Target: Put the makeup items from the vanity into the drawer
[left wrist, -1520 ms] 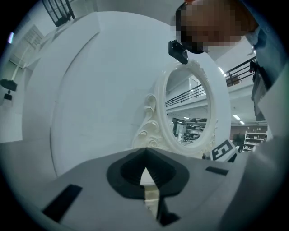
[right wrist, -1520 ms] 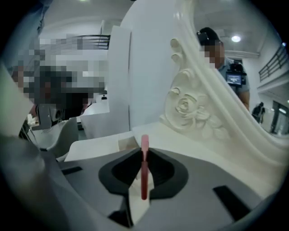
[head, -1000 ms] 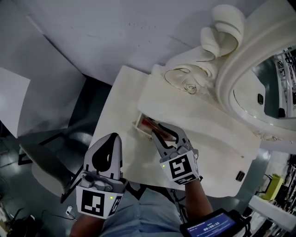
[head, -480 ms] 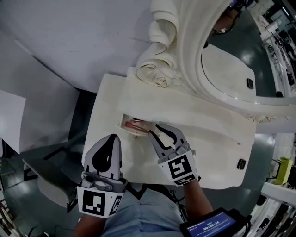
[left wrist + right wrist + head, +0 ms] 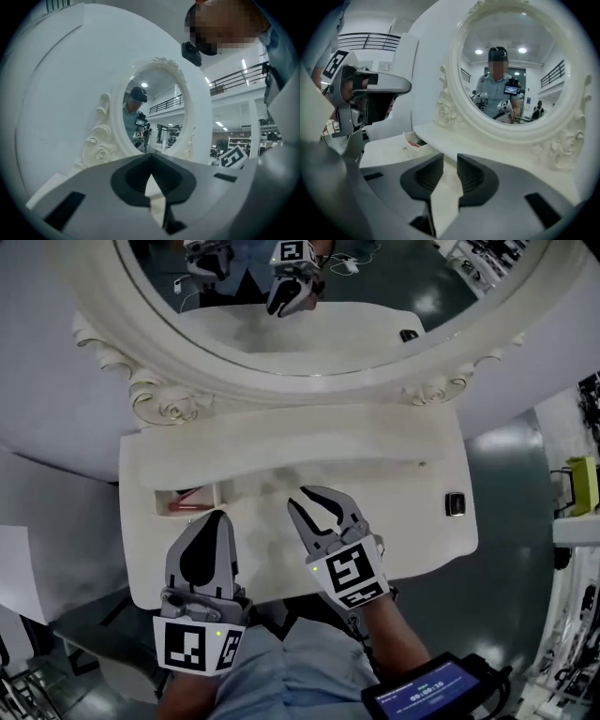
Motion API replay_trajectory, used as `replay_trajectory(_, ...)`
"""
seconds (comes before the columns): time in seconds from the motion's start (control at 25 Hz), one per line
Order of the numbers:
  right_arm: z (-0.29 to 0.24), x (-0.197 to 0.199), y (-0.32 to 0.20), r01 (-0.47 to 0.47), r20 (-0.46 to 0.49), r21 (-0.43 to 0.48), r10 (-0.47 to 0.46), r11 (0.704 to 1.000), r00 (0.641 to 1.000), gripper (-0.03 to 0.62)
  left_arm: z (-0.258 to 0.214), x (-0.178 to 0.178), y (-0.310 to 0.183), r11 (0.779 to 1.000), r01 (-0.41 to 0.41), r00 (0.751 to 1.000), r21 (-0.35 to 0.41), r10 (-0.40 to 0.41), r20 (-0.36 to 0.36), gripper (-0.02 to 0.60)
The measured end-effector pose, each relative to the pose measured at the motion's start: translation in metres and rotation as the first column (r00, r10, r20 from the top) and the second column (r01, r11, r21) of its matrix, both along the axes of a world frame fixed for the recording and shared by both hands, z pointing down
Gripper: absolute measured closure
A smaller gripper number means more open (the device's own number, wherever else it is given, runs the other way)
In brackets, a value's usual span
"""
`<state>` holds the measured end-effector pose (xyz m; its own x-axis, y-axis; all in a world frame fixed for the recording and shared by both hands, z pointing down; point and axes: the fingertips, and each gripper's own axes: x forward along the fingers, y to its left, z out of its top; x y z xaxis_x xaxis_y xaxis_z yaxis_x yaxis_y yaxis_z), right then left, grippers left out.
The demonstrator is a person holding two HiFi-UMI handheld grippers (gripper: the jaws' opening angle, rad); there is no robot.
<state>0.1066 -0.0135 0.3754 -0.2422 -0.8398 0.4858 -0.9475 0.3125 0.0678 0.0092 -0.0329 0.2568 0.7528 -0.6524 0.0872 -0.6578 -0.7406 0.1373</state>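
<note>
Nearest, beside the person's right forearm, sits a dark device with a lit blue screen (image 5: 434,696). Above it the two hand-held grippers reach over the front edge of the cream-white vanity table (image 5: 412,549). The grey left gripper with its marker cube (image 5: 217,517) has its jaws pressed together with nothing between them. It hovers just in front of the small open drawer (image 5: 165,494) at the left end of the vanity. The grey right gripper with its marker cube (image 5: 309,503) is over the middle of the top, its jaws a little apart and empty, the pale tabletop showing through the gap. Inside the drawer lie the red and pink makeup items (image 5: 191,499), too small to tell apart. Well to the right, near the far end of the top, lies a small black square object (image 5: 455,504). Behind it all rises the oval mirror in a carved cream frame (image 5: 281,379), and its glass reflects both grippers and the person holding them
</note>
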Motion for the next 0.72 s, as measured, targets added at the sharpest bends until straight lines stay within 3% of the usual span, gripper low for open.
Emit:
replay_trajectory(0.36, -0.003, 0.095, 0.075, -0.257, 0.038, 0.009, 0.256, 0.966, 0.966, 0.507, -0.006, 0.089, 0.054, 0.982, -0.191, 0.982, 0.013, 0.191, 0.003, 0.581)
replay_trajectory(0.52, 0.002, 0.120, 0.100, -0.372, 0.037, -0.001, 0.372, 0.928, 0.928, 0.506, -0.009, 0.110, 0.064, 0.957, -0.288, 0.958, 0.024, 0.287, 0.011, 0.581)
replay_trajectory(0.72, 0.002, 0.143, 0.129, -0.511, 0.027, -0.008, 0.511, 0.860, 0.859, 0.505, -0.006, 0.127, 0.077, 0.921, -0.389, 0.921, 0.012, 0.389, 0.005, 0.581)
